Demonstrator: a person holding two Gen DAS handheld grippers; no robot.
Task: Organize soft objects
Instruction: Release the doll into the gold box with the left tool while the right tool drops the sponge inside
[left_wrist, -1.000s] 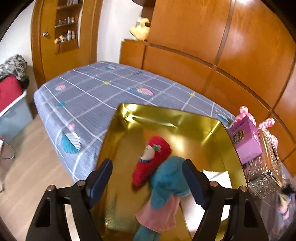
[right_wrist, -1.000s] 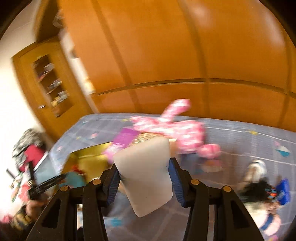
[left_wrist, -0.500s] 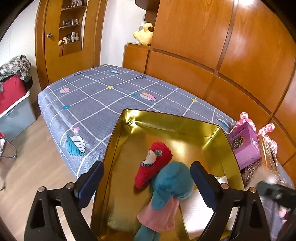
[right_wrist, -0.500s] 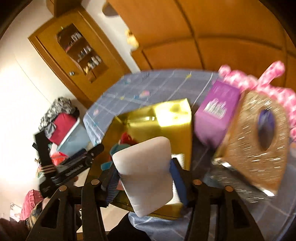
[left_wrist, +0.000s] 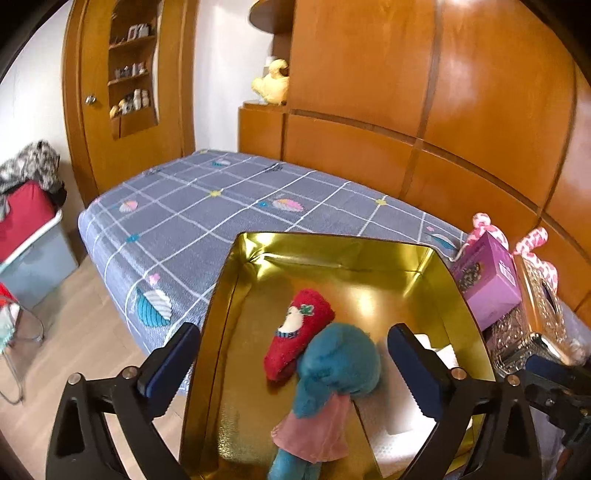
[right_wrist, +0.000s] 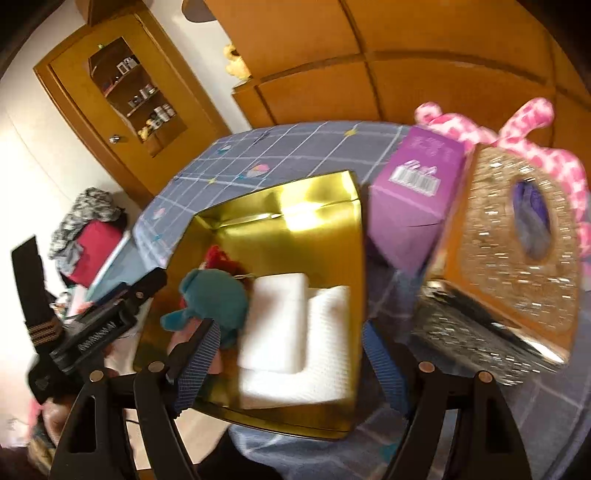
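The left tool (left_wrist: 291, 363) has black arms with big cut-out holes, round silver screws and dark blue pads (left_wrist: 173, 363) with small teeth. The right tool (right_wrist: 291, 365) looks the same, black with silver screws and blue pads (right_wrist: 197, 363).

Glossy orange-brown wood panelling (left_wrist: 424, 92) behind a grey checked bed (left_wrist: 229, 206); pale wooden floor (left_wrist: 66, 354), white wall (left_wrist: 33, 92), recessed shelf cabinet (left_wrist: 129, 70).
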